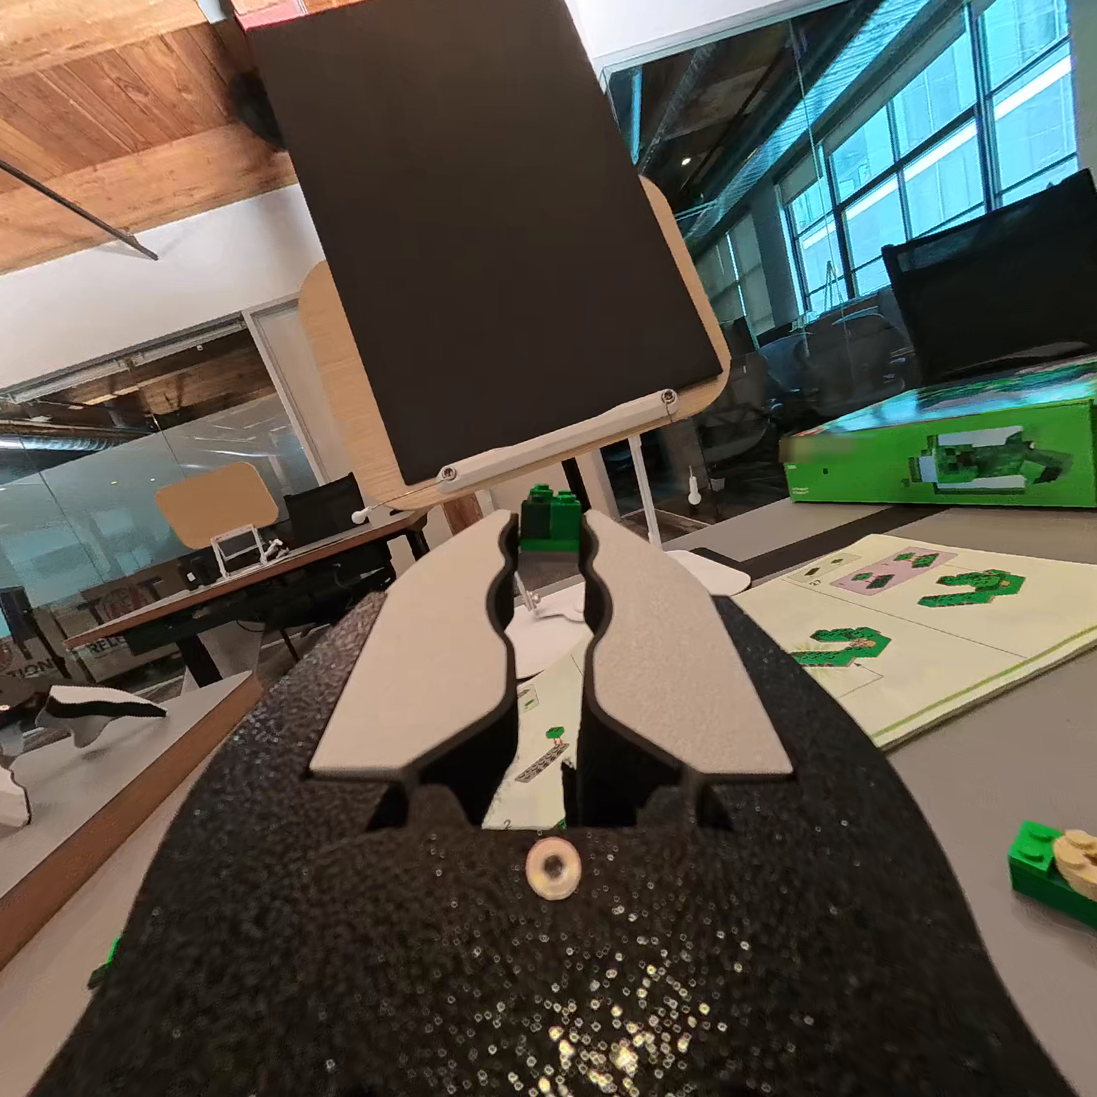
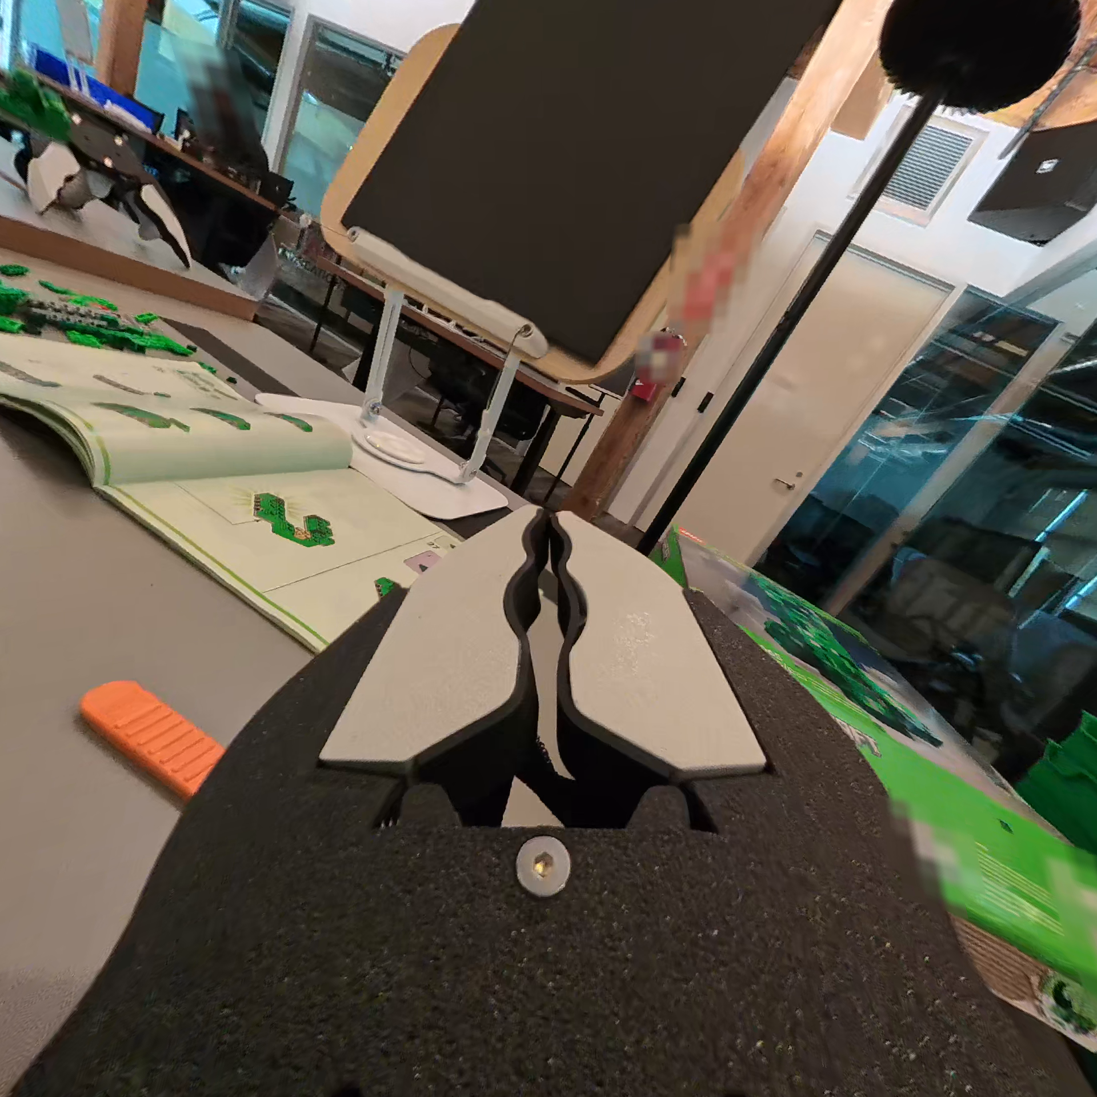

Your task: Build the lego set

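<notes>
My left gripper (image 1: 549,525) is shut on a small green lego assembly (image 1: 555,516), made of a dark green and a bright green brick with studs on top, and holds it above the table. The open instruction booklet (image 1: 902,629) lies to its right. A green brick with a tan piece on it (image 1: 1056,872) lies at the lower right. My right gripper (image 2: 547,525) is shut with nothing seen between its tips, held above the table between the booklet (image 2: 249,492) and the green set box (image 2: 831,682). Several loose green pieces (image 2: 77,323) lie beyond the booklet at the far left.
A dark tablet on a white stand (image 1: 504,237) (image 2: 546,166) stands behind the booklet. An orange brick separator (image 2: 148,736) lies on the grey table at the left. The set box (image 1: 950,463) sits at the right. A spare gripper (image 2: 101,172) lies on a raised wood-edged board. The gap from one gripper's tips to the other's is roughly 30 centimetres. The orange brick separator (image 2: 148,736) is closer to my right gripper, around 12 centimetres from its tips; the left tips are 25 centimetres off.
</notes>
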### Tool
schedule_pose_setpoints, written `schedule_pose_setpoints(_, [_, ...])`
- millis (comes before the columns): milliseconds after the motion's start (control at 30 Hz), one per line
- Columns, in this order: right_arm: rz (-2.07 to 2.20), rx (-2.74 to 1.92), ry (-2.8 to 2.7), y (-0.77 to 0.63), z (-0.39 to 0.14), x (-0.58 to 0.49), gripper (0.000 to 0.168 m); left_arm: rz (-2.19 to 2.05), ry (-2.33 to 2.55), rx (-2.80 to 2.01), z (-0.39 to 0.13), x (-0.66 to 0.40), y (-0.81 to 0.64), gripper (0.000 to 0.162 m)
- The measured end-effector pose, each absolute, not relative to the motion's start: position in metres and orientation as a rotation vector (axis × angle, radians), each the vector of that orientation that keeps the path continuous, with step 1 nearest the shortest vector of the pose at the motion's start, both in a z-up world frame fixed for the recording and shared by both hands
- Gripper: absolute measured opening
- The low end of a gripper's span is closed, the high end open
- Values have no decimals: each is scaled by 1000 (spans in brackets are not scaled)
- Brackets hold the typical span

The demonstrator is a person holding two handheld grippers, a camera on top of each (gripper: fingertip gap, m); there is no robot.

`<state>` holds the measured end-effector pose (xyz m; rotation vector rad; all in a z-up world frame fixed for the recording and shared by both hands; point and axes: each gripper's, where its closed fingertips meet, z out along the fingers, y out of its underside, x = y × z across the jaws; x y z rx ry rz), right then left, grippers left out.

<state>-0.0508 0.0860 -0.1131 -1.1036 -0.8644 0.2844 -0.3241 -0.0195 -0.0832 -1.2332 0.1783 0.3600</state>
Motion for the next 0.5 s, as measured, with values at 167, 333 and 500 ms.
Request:
schedule_pose_setpoints(167, [323, -1198, -862, 82, -122, -50, 0, 340, 179, -1260, -86, -323, -25, 18])
schedule_pose_setpoints(333, [312, -1414, -650, 103, -129, -15, 0, 239, 256, -1348, -102, -307, -19, 18])
schedule_pose_setpoints(500, [139, -1426, -699, 110, -137, -9, 0, 264, 262, -1325, -100, -305, -21, 18])
